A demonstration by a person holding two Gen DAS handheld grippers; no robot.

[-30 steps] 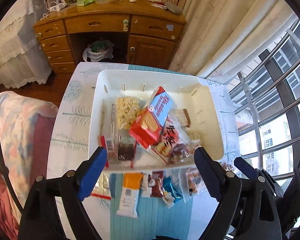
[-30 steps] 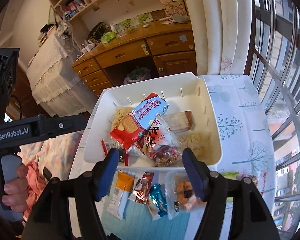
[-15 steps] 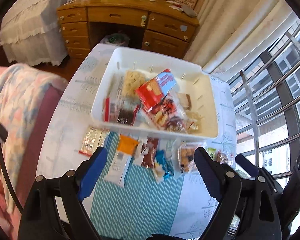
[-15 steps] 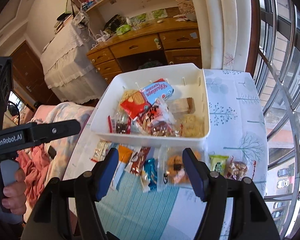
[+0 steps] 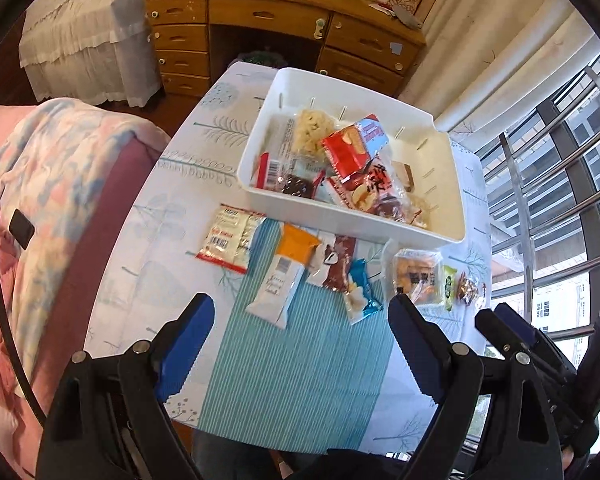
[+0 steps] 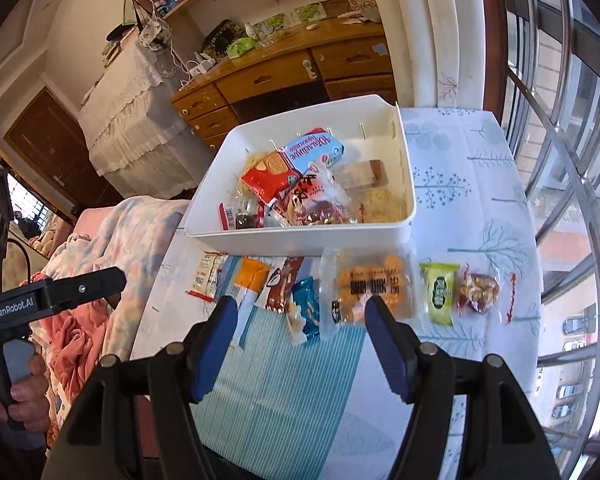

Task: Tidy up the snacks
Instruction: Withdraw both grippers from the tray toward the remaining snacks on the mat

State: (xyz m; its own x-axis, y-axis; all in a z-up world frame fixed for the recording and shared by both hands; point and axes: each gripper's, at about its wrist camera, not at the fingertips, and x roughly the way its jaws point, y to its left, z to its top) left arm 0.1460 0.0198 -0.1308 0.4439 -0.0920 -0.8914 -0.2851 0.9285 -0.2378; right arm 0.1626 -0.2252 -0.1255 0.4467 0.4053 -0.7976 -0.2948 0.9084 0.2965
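Observation:
A white bin [image 5: 356,222] [image 6: 300,238] on the table holds several snack packets, with a red and blue biscuit pack [image 5: 354,148] [image 6: 292,164] on top. In front of it a row of loose snacks lies on the table: a red and white sachet [image 5: 230,242], an orange and white bar [image 5: 286,276] [image 6: 246,284], a brown packet [image 5: 338,262], a blue packet [image 5: 360,292] [image 6: 306,308], a clear cookie pack [image 5: 416,276] [image 6: 370,286], a green candy [image 6: 440,292] and a red-wrapped sweet [image 6: 478,292]. My left gripper [image 5: 300,316] and right gripper [image 6: 298,320] are both open and empty, held above the near side of the row.
A teal striped placemat [image 5: 300,380] [image 6: 284,392] covers the table's near part. A sofa with a pink and blue blanket [image 5: 40,184] is on the left, a wooden desk [image 5: 280,28] beyond the table, window bars [image 6: 572,160] on the right.
Both grippers have pulled back and up from the bin, so the row of loose snacks and the placemat have come into view. Both stay open and empty.

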